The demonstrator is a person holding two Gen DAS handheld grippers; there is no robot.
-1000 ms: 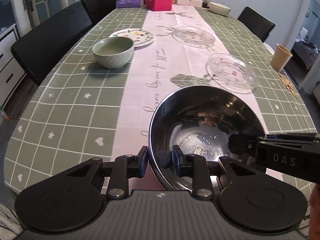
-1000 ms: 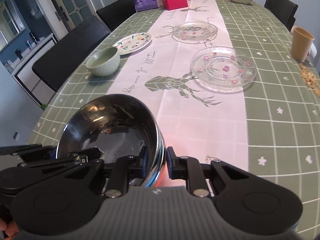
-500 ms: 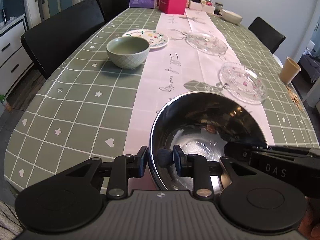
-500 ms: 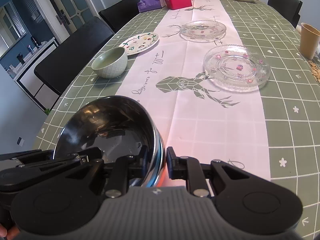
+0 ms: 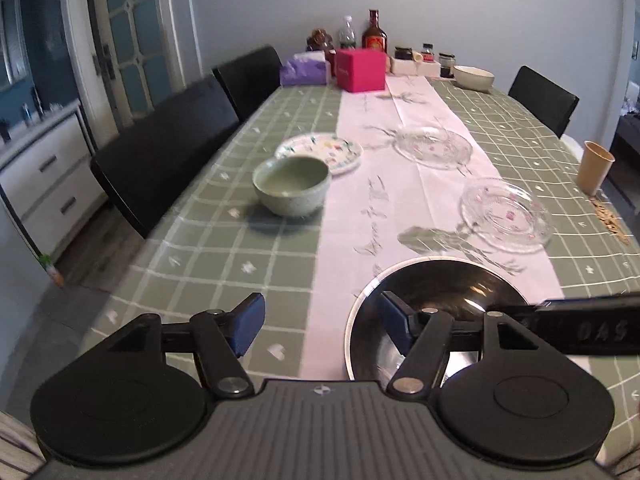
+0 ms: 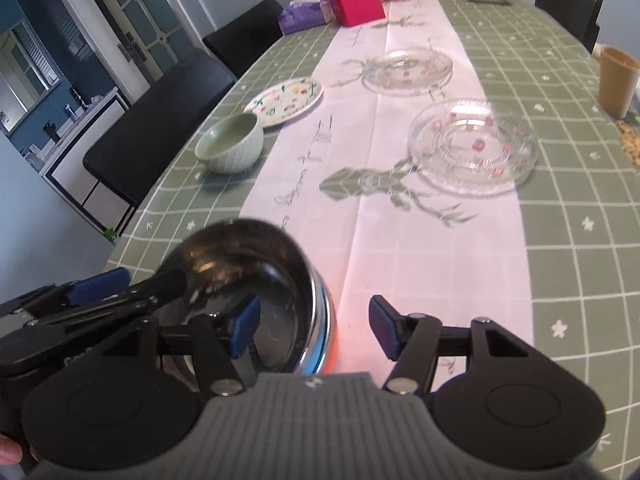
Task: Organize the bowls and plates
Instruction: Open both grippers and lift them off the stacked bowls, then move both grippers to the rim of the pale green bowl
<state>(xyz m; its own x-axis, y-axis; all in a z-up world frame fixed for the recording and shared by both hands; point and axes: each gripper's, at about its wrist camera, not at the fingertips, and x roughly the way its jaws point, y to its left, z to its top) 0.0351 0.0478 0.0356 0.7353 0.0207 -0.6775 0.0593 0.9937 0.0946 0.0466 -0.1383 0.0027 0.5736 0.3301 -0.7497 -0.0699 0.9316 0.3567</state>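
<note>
Your left hand-held gripper and right hand-held gripper both stand spread apart, straddling the steel bowl's rim as it sits on the table at 6 o'clock.

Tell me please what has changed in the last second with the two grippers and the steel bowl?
Both grippers let go of the steel bowl. The left gripper and the right gripper, earlier shut on opposite sides of its rim, now have their fingers spread wide. The bowl now sits lower in both views, at the near end of the table. The green bowl and the plates look unmoved.
</note>
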